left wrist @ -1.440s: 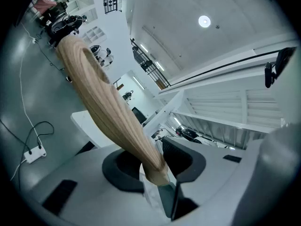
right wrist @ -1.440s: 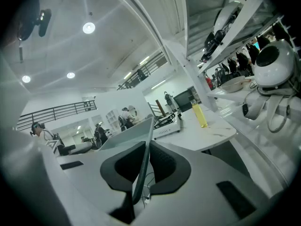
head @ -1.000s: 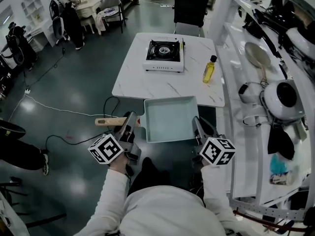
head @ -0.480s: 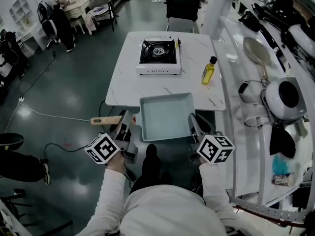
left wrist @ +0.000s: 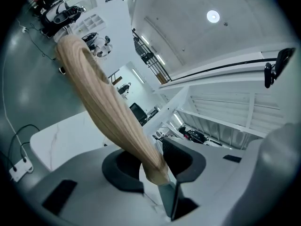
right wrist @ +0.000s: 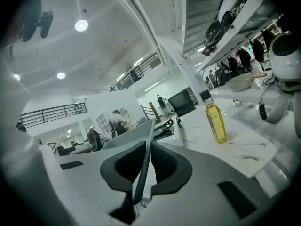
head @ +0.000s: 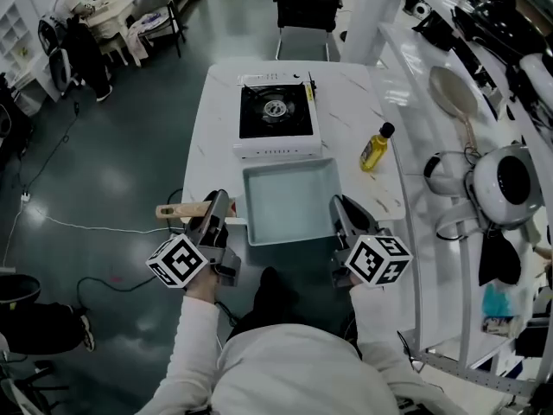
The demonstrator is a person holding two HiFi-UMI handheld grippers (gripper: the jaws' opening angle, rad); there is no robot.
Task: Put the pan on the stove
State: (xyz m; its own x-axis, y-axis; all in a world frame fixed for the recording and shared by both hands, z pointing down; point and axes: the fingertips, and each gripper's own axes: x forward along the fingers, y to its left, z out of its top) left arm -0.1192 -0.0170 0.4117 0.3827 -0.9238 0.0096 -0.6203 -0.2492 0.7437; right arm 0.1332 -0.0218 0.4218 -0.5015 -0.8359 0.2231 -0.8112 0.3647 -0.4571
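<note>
1. I have the pale blue-grey rectangular metal pan (head: 289, 201) carried between both grippers. Its open side faces up and it looks empty inside.
2. In the head view the pan hangs over the near end of the white marble-patterned table (head: 216, 137). I cannot tell whether its underside touches the tabletop.
3. My left gripper (left wrist: 153, 164) has its jaws pinched on the pan's light wooden handle (left wrist: 106, 105), close to where the wood meets the grey metal neck. In the left gripper view, the rest of the handle slants up and away to the left.
4. My right gripper (right wrist: 143, 168) is clamped on the pan's thin right side wall. That wall stands edge-on between the two dark pads.
5. The white single-burner gas stove with a black top (head: 275, 115) sits further along the table. Its front edge is just beyond the pan's far rim, and the burner is bare.
6. A yellow oil bottle with a black cap (head: 374, 148) stands upright on the table, right of the stove and beyond the pan's right far corner.
7. White shelving (head: 415, 67) runs along the right, holding a pale round frying pan (head: 453, 90) and a white domed appliance (head: 505, 180).
</note>
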